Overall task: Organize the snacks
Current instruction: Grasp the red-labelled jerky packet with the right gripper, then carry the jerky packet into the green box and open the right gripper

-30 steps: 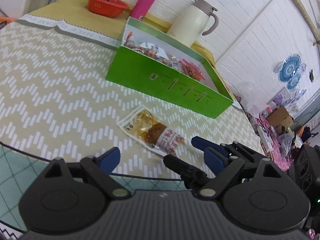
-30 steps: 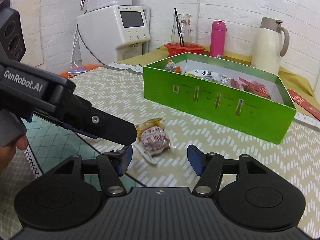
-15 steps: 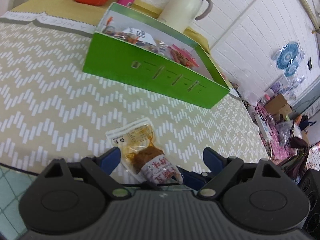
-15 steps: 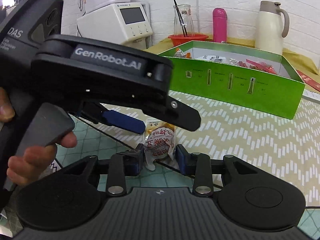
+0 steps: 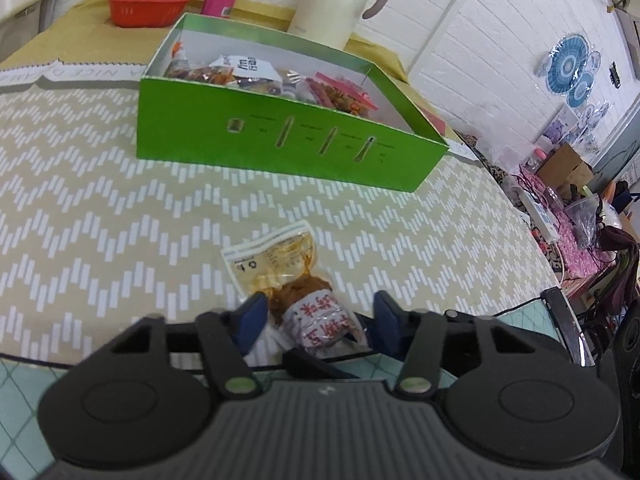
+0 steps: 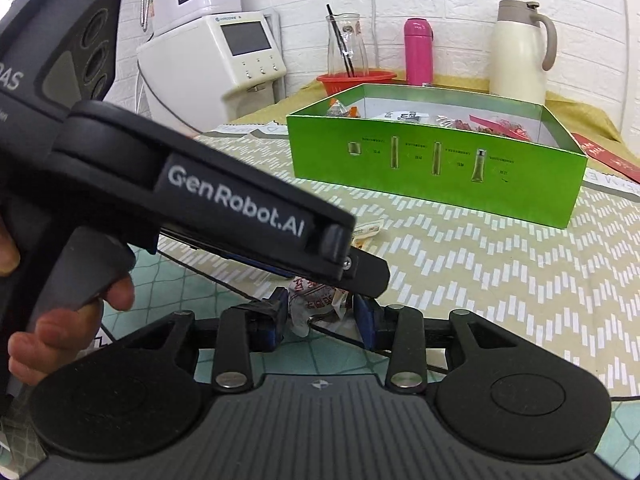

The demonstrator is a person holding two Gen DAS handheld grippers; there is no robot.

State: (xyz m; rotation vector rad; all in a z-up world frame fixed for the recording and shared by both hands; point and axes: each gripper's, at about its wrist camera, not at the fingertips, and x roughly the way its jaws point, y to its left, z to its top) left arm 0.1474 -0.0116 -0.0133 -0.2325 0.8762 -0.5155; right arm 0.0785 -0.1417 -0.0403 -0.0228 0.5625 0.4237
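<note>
A clear plastic snack packet with a brown filling and a red-and-white printed label [image 5: 298, 292] lies at the near edge of the table covered by a beige cloth with white zigzag dashes [image 5: 100, 208], and both grippers are at it from opposite sides. The left gripper [image 5: 316, 318] has just been closing: its blue pads [image 5: 250, 316] stand partly closed on either side of the packet's labelled end, the left pad seemingly against the wrapper, though whether the right pad touches cannot be told. The right gripper [image 6: 322, 314] has its jaws partly closed too, after just easing open slightly, with the crumpled end of the same packet [image 6: 316, 300] between the blue pads [image 6: 366, 316]; the left tool's black finger crosses above and hides part of the contact, so a firm grip is not certain. Beyond, well apart from the packet, stands the open green cardboard box [image 5: 280, 148] already holding assorted wrapped snacks [image 5: 248, 72].
</note>
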